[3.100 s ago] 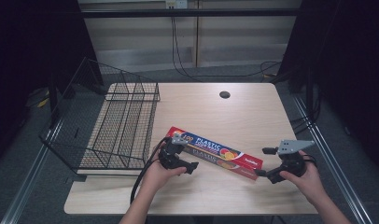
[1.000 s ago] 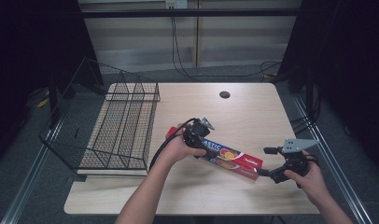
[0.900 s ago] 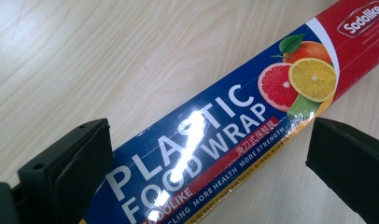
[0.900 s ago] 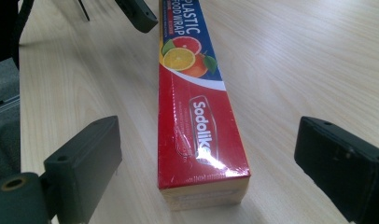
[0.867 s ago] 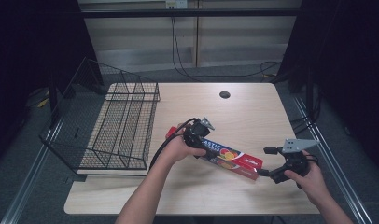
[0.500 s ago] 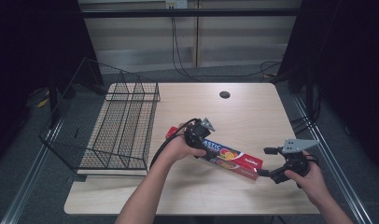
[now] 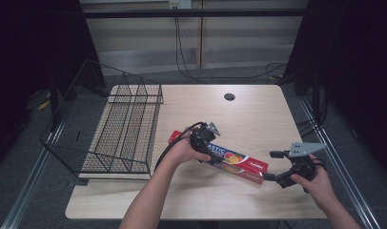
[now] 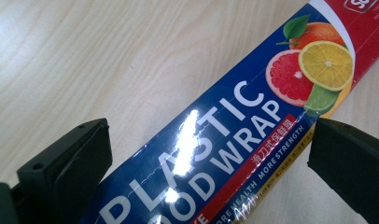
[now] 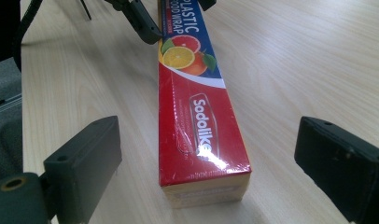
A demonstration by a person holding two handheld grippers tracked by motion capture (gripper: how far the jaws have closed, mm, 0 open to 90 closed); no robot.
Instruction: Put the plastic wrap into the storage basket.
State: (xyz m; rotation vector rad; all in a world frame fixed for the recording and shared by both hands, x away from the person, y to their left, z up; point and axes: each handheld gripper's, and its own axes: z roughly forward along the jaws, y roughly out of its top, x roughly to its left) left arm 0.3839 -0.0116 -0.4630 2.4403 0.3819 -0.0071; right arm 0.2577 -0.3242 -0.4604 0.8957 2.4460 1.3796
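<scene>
Ideally, the plastic wrap box (image 7: 219,156) should be straddled squarely by the spread left claw (image 7: 207,138) and right claw (image 7: 273,166), seemingly not yet touching, before both are pressed shut.

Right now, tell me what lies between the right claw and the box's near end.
Nothing: bare table separates the open right claw from the plastic wrap box, as the right gripper view shows.

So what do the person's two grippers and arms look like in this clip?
Both are black handheld tools with two blocky black jaws. The left gripper trails a black cable that loops back along the forearm and has a small grey plate on top. The right gripper carries a larger grey three-cornered plate. Both forearms are bare, with no sleeves or gloves in sight.
</scene>
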